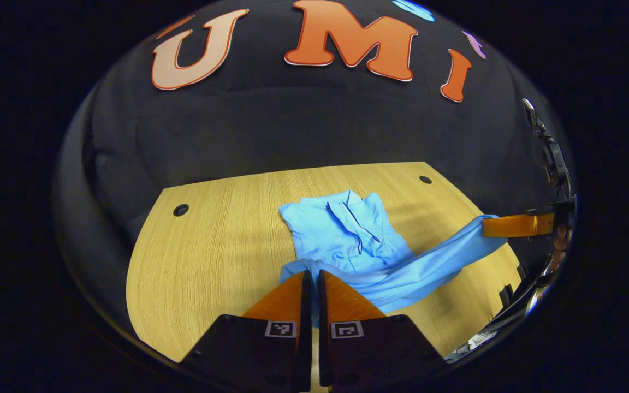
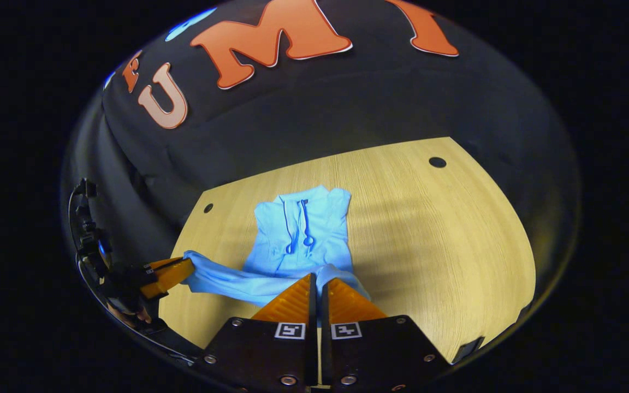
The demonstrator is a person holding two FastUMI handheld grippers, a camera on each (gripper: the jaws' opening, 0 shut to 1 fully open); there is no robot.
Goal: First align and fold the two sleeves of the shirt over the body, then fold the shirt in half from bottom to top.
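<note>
While held taut, shirt hem.

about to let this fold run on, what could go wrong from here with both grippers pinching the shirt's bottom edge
1. The light blue shirt sags between the left gripper and right gripper; uneven lifting may skew the fold.
2. Dragging could shift the folded body on the smooth wooden table.
3. A thin hem could slip out.

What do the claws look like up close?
Each claw has two wedge-shaped fingers that narrow toward the tips, with ridged faces. They bolt onto dark, flat blocks with small screws. Each block carries a little square black-and-white marker, like a tiny maze. The far claw sits on a black frame with brackets.
</note>
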